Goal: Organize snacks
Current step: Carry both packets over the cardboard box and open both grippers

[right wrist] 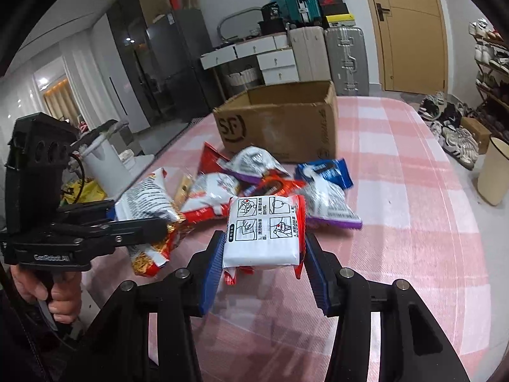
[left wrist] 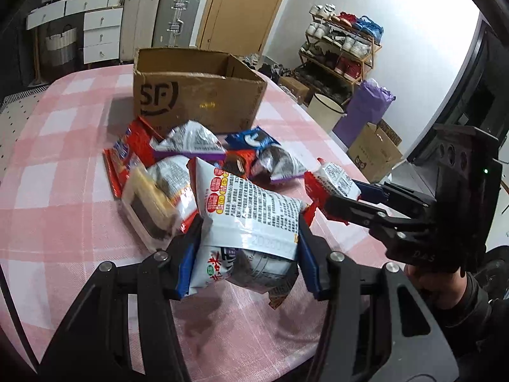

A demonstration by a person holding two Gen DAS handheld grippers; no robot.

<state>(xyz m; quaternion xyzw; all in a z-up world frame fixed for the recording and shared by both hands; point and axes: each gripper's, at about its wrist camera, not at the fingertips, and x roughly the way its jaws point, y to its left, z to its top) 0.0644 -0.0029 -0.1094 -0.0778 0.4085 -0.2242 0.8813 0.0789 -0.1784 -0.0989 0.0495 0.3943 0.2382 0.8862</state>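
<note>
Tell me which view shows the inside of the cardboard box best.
The right wrist view: the cardboard box opens toward the camera, showing its far inner walls, though not its floor. The left wrist view shows the box mainly from outside, with only a strip of inner wall.

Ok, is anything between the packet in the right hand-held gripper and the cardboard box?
Yes. The pile of snack packets lies on the table between the held white packet and the cardboard box. The box top is open, so passing above the pile looks clear.

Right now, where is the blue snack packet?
In the right wrist view, the blue snack packet lies right of the pile, just before the cardboard box.
</note>
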